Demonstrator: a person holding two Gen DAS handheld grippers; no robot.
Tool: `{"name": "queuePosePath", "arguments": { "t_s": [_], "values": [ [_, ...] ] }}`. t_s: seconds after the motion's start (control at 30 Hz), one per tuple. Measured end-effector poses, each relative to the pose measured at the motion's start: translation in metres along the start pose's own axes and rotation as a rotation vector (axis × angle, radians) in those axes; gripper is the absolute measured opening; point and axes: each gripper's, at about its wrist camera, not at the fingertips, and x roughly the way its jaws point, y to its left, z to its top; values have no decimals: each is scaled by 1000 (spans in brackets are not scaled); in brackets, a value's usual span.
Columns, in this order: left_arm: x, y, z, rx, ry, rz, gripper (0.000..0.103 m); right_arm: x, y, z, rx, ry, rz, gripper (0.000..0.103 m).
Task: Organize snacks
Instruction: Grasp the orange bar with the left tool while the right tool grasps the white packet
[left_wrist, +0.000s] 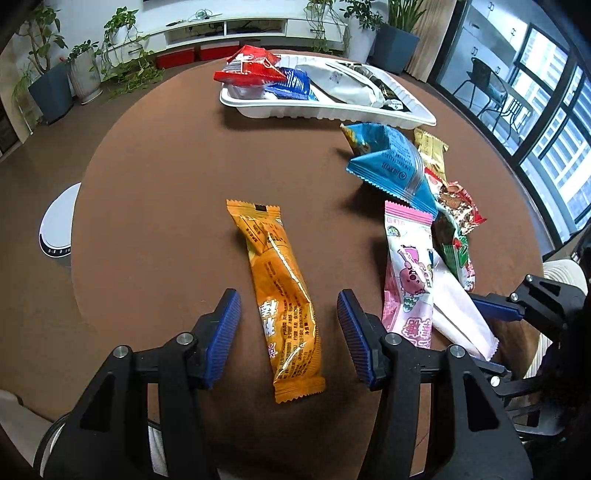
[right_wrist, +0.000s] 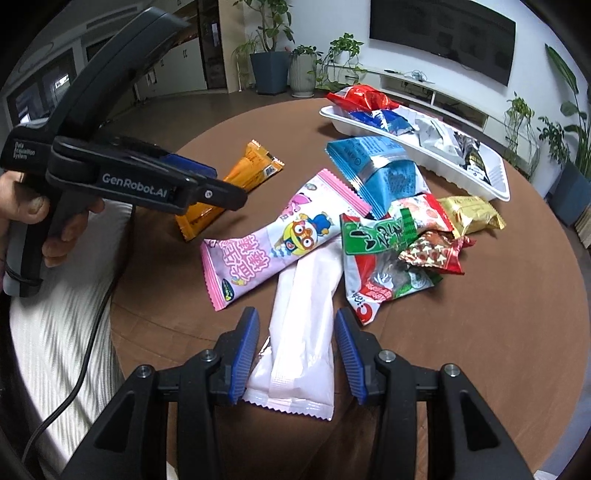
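An orange snack packet (left_wrist: 280, 280) lies lengthwise on the round brown table (left_wrist: 166, 166). My left gripper (left_wrist: 288, 299) is open and straddles its near half, with the blue pads clear of the wrapper on both sides. A pale white packet (right_wrist: 303, 332) lies between the fingers of my right gripper (right_wrist: 295, 314), which is open too, its pads close beside the wrapper. A pink cartoon packet (right_wrist: 280, 236) and a blue packet (right_wrist: 380, 170) lie just beyond. The white tray (left_wrist: 332, 110) at the far side holds red, blue and white packets.
Small green, red and gold packets (right_wrist: 417, 236) are piled to the right of the pink one. A person's hand (right_wrist: 55, 229) grips the left tool's handle. A white round device (left_wrist: 59, 225) stands off the table's left edge. Potted plants line the far wall.
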Motion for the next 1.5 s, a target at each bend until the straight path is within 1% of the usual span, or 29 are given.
{"name": "queuePosePath", "arguments": {
  "t_s": [0.17,0.27,0.3,0.33,0.4,0.43,0.47,0.6,0.67,0.93,1.17,1.3,1.43,1.5],
  "values": [
    [8,-3,1,8,11,6,53,1,2,2,-12,6,-9,45],
    [10,-5,2,16,7,6,52,1,2,3,-19,2,-3,38],
    [10,-5,3,16,5,1,52,1,2,3,-21,2,-1,33],
    [10,-5,3,16,3,-4,52,1,3,3,-23,1,1,32],
    [11,-6,3,25,-3,-10,43,1,1,3,-16,-3,11,30],
    [11,-6,4,27,-6,-12,33,0,-1,2,-6,-5,18,28],
    [11,-6,3,29,-7,-18,29,0,-3,2,2,-5,25,28],
    [10,-4,3,16,-9,-44,22,-3,-16,0,80,-8,92,27],
    [9,-3,2,3,-11,-61,21,-6,-23,-3,129,-12,130,27],
    [2,4,1,-41,-37,-91,20,-16,-50,-11,319,-33,291,26],
    [-8,7,-1,-60,-58,-110,20,-26,-60,-17,427,-53,432,26],
    [-14,7,1,-65,-74,-123,20,-34,-64,-15,461,-74,482,26],
    [-18,6,6,-68,-89,-140,20,-42,-72,-8,486,-102,505,26],
    [-20,5,10,-67,-95,-147,20,-45,-77,-5,496,-117,501,27]
  ]
}}
